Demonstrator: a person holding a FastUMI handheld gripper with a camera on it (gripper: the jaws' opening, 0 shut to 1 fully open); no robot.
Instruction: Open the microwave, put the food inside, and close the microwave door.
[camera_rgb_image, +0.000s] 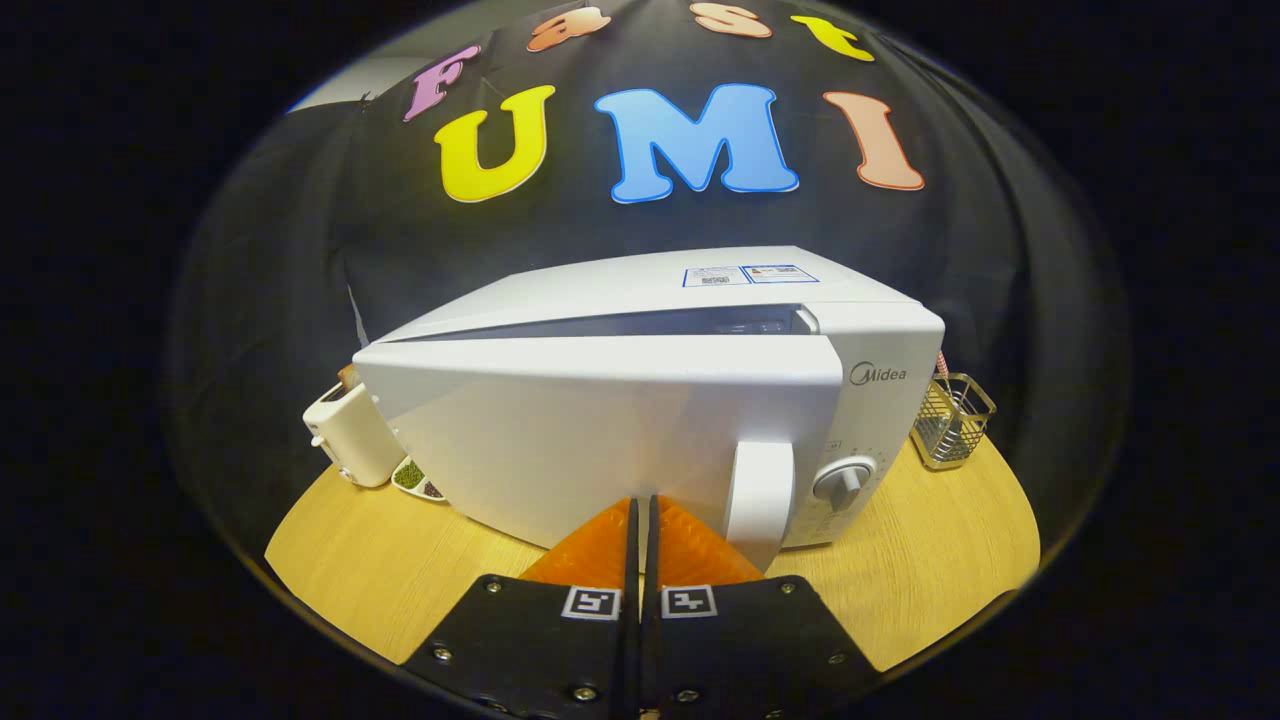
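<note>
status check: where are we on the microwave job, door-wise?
Done: can't confirm the food is in; the cavity is hidden behind the door.
In hand: the microwave door stands ajar, a dark gap showing along its top edge. The tool is shut, holding nothing, its tips at the door's lower front, left of the handle, seemingly pushing.
Left: door fully shut.

We see a white microwave (640, 400) standing on the wooden table. Its door (600, 440) is ajar, swung partly out on the left hinge, leaving a dark wedge-shaped gap along the top. A white vertical handle (758, 495) sits at the door's right edge, beside a round control knob (842, 482).
</note>
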